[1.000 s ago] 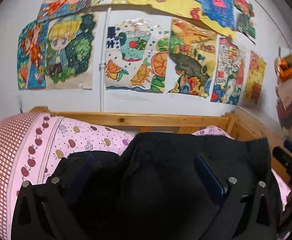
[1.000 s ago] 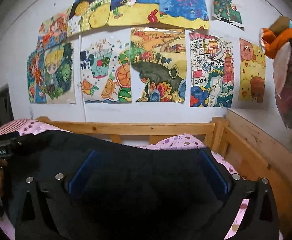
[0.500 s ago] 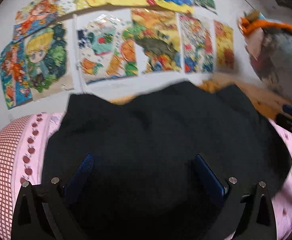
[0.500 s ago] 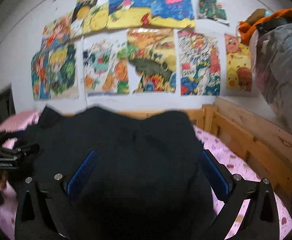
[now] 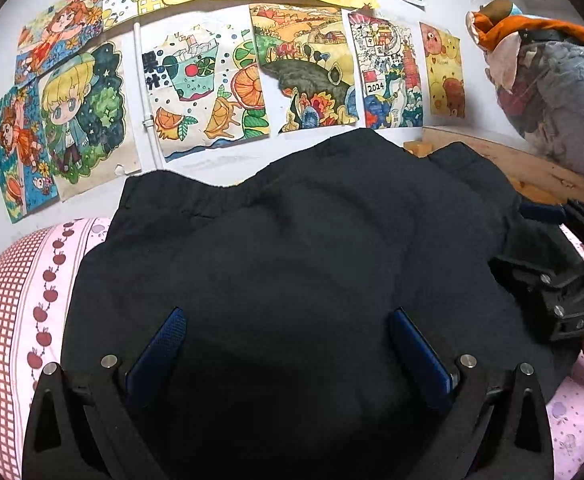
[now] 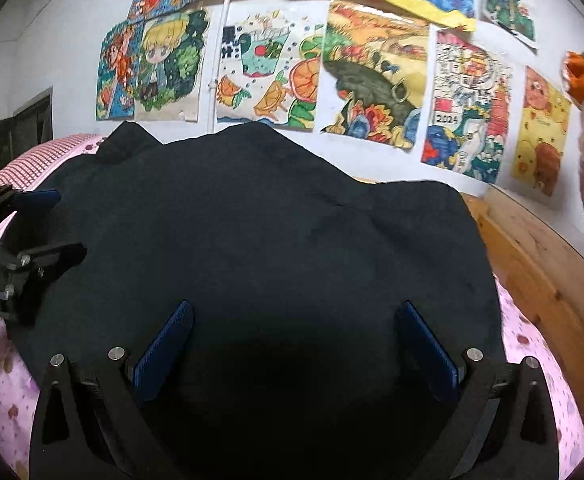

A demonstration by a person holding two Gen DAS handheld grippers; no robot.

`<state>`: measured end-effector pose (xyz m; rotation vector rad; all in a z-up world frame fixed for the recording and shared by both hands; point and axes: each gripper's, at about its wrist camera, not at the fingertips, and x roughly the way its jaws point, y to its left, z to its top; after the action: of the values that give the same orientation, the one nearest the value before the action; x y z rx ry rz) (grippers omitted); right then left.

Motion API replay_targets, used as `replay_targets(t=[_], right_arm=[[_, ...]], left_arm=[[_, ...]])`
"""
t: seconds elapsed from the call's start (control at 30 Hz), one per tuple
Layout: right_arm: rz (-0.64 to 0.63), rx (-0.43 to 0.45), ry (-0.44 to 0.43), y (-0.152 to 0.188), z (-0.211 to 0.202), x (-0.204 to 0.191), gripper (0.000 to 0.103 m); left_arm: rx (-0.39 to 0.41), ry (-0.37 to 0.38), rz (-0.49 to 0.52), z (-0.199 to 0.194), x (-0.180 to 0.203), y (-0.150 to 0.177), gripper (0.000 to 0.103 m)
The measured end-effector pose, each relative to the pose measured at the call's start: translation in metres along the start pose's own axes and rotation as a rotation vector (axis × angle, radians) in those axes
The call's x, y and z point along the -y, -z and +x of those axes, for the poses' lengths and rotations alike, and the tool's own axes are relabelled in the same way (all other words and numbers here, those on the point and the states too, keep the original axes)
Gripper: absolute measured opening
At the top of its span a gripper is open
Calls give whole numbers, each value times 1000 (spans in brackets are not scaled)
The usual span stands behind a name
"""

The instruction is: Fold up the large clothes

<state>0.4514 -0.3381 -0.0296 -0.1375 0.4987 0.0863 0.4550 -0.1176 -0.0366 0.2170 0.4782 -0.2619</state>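
Dark garment (image 5: 292, 248), black or deep navy, lies spread over the bed and fills the centre of both wrist views; its far edge rises in uneven peaks against the wall. Pink bedding (image 6: 531, 344) printed with small motifs lies beneath it, and a checked pillow with an apple border (image 5: 20, 288) sits to its left. Wooden bed frame (image 6: 539, 264) runs along the right side. Children's drawings (image 5: 208, 92) cover the wall behind. A bundle of clothing (image 5: 555, 80) hangs at the far right.

Left gripper (image 5: 288, 344): blue pads spread wide apart, garment fabric visible between them, nothing clamped. Right gripper (image 6: 295, 340): blue pads likewise wide apart over the garment, nothing clamped. Each gripper appears at the edge of the other's view, resting at opposite sides of the garment.
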Motion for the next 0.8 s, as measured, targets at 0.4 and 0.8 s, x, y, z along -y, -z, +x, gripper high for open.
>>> replay_targets(t=[0.4,0.8], right_arm=[[21,-104,-81,-40,60,3,101],[133,-177,-149,-40,121,24,101]], left_arm=[[-97,-109,-149,56,-29,-40,103],[-225,-178,-218,120,-69,-51,103]])
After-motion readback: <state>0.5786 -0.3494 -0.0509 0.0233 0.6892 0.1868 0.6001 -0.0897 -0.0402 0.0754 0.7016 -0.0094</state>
